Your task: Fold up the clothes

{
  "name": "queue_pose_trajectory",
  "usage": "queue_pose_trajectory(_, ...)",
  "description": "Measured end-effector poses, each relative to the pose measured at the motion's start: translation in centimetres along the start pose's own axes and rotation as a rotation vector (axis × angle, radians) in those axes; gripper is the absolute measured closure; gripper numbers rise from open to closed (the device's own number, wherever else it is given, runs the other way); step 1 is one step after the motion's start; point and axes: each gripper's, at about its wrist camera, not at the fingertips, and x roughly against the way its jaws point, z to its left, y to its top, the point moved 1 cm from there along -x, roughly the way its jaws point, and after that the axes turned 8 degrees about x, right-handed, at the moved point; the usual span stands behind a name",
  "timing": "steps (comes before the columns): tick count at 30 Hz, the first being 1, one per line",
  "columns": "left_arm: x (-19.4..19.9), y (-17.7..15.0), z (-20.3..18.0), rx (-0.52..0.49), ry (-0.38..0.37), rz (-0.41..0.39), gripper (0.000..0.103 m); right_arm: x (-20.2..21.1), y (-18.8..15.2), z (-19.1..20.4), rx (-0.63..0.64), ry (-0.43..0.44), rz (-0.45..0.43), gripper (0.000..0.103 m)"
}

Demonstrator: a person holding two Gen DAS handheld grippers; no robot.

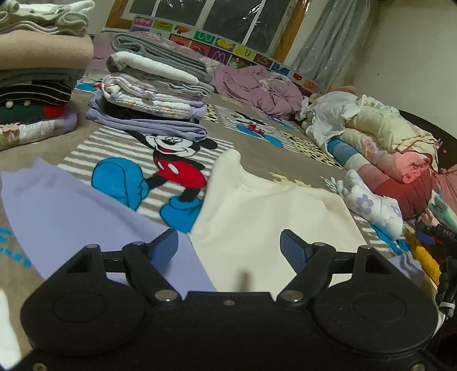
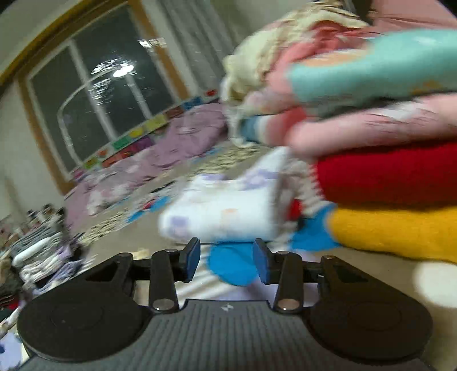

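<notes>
Clothes lie spread over a Mickey Mouse blanket [image 1: 171,159] in the left wrist view: a cream garment [image 1: 265,211] lies flat just ahead of the left gripper [image 1: 228,245], and a lavender garment [image 1: 71,205] lies flat beside it to the left, the two meeting near the gripper's left finger. The left gripper's jaws stand wide apart with nothing between them, poised over the near edge of the cream garment. Farther back sits a folded stack [image 1: 154,94] of grey, white and purple pieces, and at the far left a taller folded pile [image 1: 37,74]. To the right lies an unfolded heap [image 1: 380,139] of cream, pink and white items, with a floral white piece [image 1: 368,205] at its near edge. A crumpled mauve garment [image 1: 257,88] lies near the alphabet mat [image 1: 217,45] under the window [image 1: 217,17]. In the right wrist view, which is blurred, the right gripper [image 2: 225,256] has its jaws apart and empty, hovering low over the blanket [image 2: 228,268]. Just ahead of it lies the floral white piece [image 2: 225,211], and to the right rises the heap, showing yellow [image 2: 400,228], red [image 2: 391,174], pink [image 2: 371,125] and teal [image 2: 371,68] layers. The mauve garment [image 2: 160,159] lies farther back below the window [image 2: 100,85].
</notes>
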Motion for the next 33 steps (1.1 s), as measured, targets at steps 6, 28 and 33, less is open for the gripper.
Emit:
queue_pose_trajectory(6,-2.4,3.7,0.5,0.054,-0.006,-0.002,0.025,-3.7,2.3,6.0,0.035,0.193,0.063,0.056)
queue_pose_trajectory(28,-17.7,10.6,0.8,0.021,-0.16,0.202,0.056,-20.3,0.8,12.6,-0.008,0.415,0.392,0.048)
queue_pose_trajectory(33,-18.4,10.4,2.8,0.137,-0.232,0.209,0.094,-20.8,-0.5,12.9,-0.003,0.466,0.427,0.084)
